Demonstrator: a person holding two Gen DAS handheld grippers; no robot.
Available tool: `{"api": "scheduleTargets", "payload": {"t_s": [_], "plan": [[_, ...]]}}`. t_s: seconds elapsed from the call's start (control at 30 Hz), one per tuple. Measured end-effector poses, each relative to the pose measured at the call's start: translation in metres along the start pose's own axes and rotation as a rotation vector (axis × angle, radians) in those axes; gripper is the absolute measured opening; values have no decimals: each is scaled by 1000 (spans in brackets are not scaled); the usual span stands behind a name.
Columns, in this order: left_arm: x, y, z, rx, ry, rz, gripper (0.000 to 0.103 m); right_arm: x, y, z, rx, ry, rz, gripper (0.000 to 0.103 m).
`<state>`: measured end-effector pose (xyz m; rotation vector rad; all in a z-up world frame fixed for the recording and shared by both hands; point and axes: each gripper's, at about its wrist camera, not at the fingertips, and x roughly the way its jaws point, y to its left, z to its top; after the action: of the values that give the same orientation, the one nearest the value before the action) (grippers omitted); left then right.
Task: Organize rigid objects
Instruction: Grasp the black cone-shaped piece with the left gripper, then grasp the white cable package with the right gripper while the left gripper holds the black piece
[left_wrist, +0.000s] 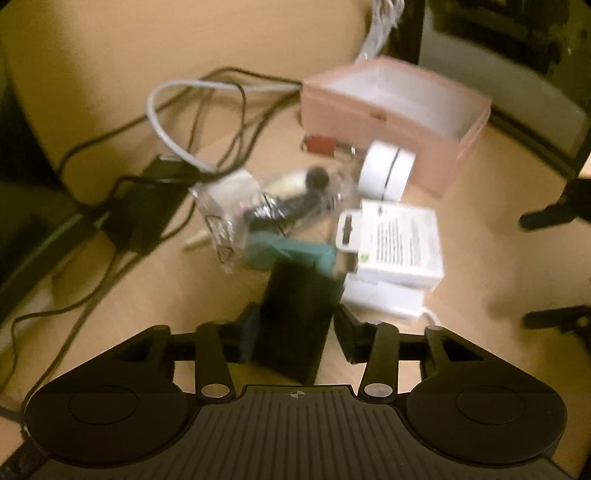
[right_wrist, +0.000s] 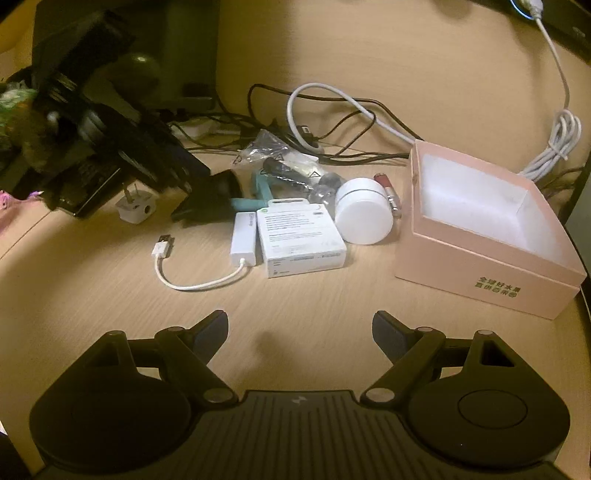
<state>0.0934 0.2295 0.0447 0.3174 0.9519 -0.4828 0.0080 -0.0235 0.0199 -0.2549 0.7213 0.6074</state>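
My left gripper (left_wrist: 293, 332) is shut on a black rectangular block (left_wrist: 295, 321) and holds it just above the wooden desk; it shows in the right wrist view (right_wrist: 210, 195) too. Ahead lie a white flat box (left_wrist: 400, 240), a white round jar (left_wrist: 384, 170), a red lipstick (left_wrist: 321, 144), a teal tool (left_wrist: 291, 251) and clear plastic bags (left_wrist: 258, 206). An open, empty pink box (left_wrist: 391, 110) stands behind them, also in the right wrist view (right_wrist: 487, 236). My right gripper (right_wrist: 299, 332) is open and empty over bare desk, in front of the white box (right_wrist: 303, 236) and jar (right_wrist: 364, 214).
Black and white cables (left_wrist: 192, 122) tangle at the back left beside a black adapter (left_wrist: 144, 210). A white USB adapter with cable (right_wrist: 242, 240) and a white wall plug (right_wrist: 135, 210) lie left of the pile. A coiled white cable (right_wrist: 554, 144) sits behind the pink box.
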Motion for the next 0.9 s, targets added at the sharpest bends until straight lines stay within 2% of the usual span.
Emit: {"api": "scheduleTargets", "payload": {"t_s": [0.07, 0.2, 0.33, 0.47, 0.57, 0.67, 0.73, 0.77, 0.83, 0.9], "plan": [[6, -1, 1, 8, -19, 4, 51, -2, 1, -3, 2, 7, 1, 86], [14, 7, 7, -69, -65, -17, 53, -1, 1, -4, 0, 17, -2, 86], [24, 2, 9, -62, -93, -17, 55, 1, 0, 3, -22, -5, -2, 86], [35, -7, 15, -30, -92, -14, 51, 12, -7, 20, -8, -12, 18, 86], [37, -5, 18, -91, -84, -24, 51, 28, -15, 34, 21, -15, 16, 86], [25, -7, 8, -177, -123, -16, 51, 48, -22, 51, 78, -12, 12, 86], [8, -11, -7, -237, -155, 4, 51, 55, -25, 56, 106, -4, 24, 86], [1, -13, -15, -261, -165, 15, 51, 70, -26, 62, 146, 17, 59, 86], [-18, -23, -34, -311, -181, 44, 50, 85, -22, 66, 130, 37, 78, 86], [-35, -35, -50, -361, -196, 66, 50, 98, -18, 68, 97, 45, 62, 87]]}}
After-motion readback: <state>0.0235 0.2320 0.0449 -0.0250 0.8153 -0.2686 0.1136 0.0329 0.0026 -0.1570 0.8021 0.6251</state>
